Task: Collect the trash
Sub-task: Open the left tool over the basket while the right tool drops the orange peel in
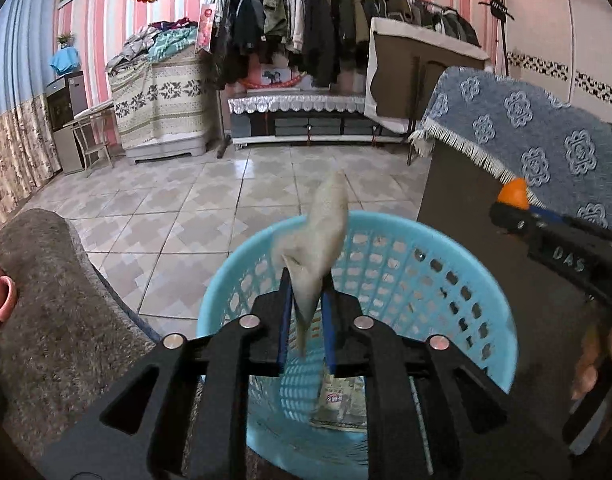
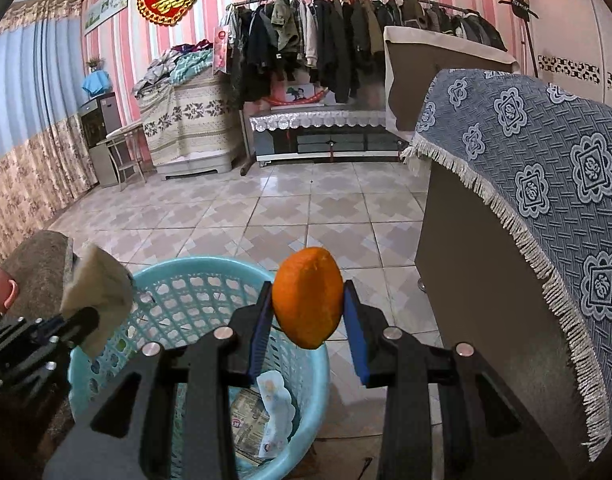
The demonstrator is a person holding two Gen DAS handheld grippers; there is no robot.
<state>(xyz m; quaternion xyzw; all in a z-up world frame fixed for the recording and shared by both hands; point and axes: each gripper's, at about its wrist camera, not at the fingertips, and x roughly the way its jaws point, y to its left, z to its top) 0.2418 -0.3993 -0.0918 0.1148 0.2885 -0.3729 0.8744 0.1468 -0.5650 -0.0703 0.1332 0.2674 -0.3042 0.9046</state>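
The left tongs (image 1: 306,280) pinch a crumpled tissue (image 1: 319,236) over the blue basket (image 1: 457,280); the right tongs (image 2: 307,312) clamp an orange peel (image 2: 307,298) above its rim. Paper scraps (image 2: 262,412) lie inside. A cloth-draped cabinet (image 2: 525,184) stands beside, a clothes rack (image 2: 345,28) beyond.

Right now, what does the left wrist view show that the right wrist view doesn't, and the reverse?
Only the left wrist view shows the tissue pinched between the left gripper fingers head-on, over the blue basket. Only the right wrist view shows the whole orange peel in the right gripper, beside the basket's rim. Both show the basket, paper scraps inside, tissue and peel.
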